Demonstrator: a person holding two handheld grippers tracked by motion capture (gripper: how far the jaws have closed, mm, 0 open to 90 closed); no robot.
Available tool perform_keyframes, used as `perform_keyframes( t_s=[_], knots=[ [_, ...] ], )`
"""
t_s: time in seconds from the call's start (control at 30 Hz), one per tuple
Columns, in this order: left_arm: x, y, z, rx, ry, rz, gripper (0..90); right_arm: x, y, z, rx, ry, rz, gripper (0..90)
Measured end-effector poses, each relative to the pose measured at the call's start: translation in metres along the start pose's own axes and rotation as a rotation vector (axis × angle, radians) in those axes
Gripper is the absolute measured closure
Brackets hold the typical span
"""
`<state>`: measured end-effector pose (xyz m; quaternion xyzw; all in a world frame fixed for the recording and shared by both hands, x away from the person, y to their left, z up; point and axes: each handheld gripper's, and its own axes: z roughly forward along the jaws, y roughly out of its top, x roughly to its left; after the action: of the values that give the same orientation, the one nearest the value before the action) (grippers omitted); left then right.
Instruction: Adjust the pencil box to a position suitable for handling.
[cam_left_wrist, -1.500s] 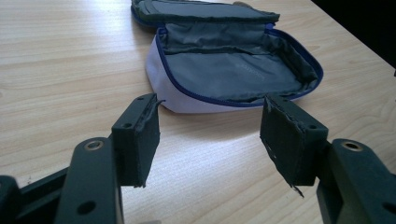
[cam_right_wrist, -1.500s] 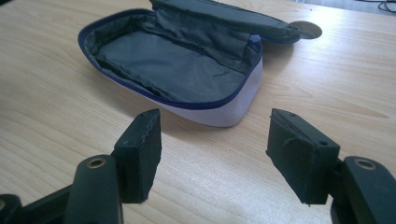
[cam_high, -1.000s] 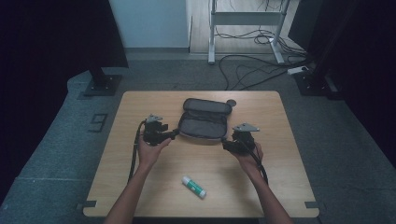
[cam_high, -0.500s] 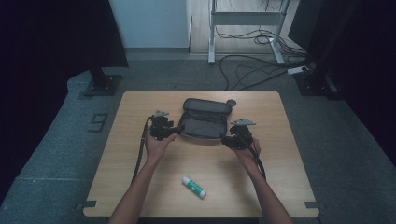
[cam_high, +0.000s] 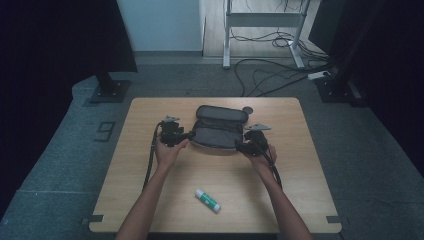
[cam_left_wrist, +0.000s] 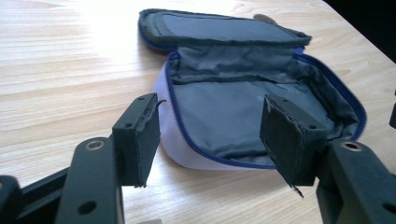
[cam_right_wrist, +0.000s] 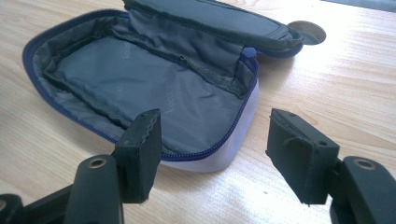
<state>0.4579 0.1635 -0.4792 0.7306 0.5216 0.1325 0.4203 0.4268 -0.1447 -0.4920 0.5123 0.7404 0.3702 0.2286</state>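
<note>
Two grippers: left gripper (cam_high: 189, 135) at the left end of the pouch (cam_high: 218, 129), right gripper (cam_high: 241, 147) at its right end, both low over the table (cam_high: 150, 200).
Pouch: lies open near the far middle of the table, lid flap (cam_left_wrist: 219, 27) folded back, grey lining (cam_right_wrist: 140, 79) bare, nothing inside as far as I can see.
Left gripper state: jaws spread wide, nothing between the pads; the near left corner of the pouch sits just ahead of them.
Right gripper state: jaws apart too, gripping nothing; the pouch's right corner lies just past the left pad.
Glue stick: glue stick (cam_high: 207, 199) lies well apart from the pouch, near the front edge.
Risk, slide: the pouch looks light and soft, so a push from one end alone would likely skid it across the smooth wood.
Risk, pinch: closing on the floppy zip edge (cam_left_wrist: 205, 151) could catch only lining, and the wall would fold.
Risk, flap: a bump from either side may tip the lid back over the opening.
Risk, cable: the trailing cable (cam_high: 149, 165) could drag if the hand swings wide.
</note>
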Motion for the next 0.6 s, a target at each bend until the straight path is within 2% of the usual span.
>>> perform_keyframes(
  t_s=[0.23, 0.37, 0.6],
  knots=[
    [0.003, 0.006, 0.007, 0.006, 0.025, -0.002, 38.0, -0.005, 0.002, 0.008, 0.024, -0.014, 0.013, 34.7],
    [0.008, 0.002, 0.019, 0.032, 0.035, -0.019, 38.0, -0.008, 0.003, 0.013, 0.031, -0.016, 0.03, 35.5],
    [0.006, -0.004, 0.034, 0.056, 0.033, -0.014, 38.2, -0.005, 0.001, 0.021, 0.041, -0.023, 0.014, 37.4]
  ],
)
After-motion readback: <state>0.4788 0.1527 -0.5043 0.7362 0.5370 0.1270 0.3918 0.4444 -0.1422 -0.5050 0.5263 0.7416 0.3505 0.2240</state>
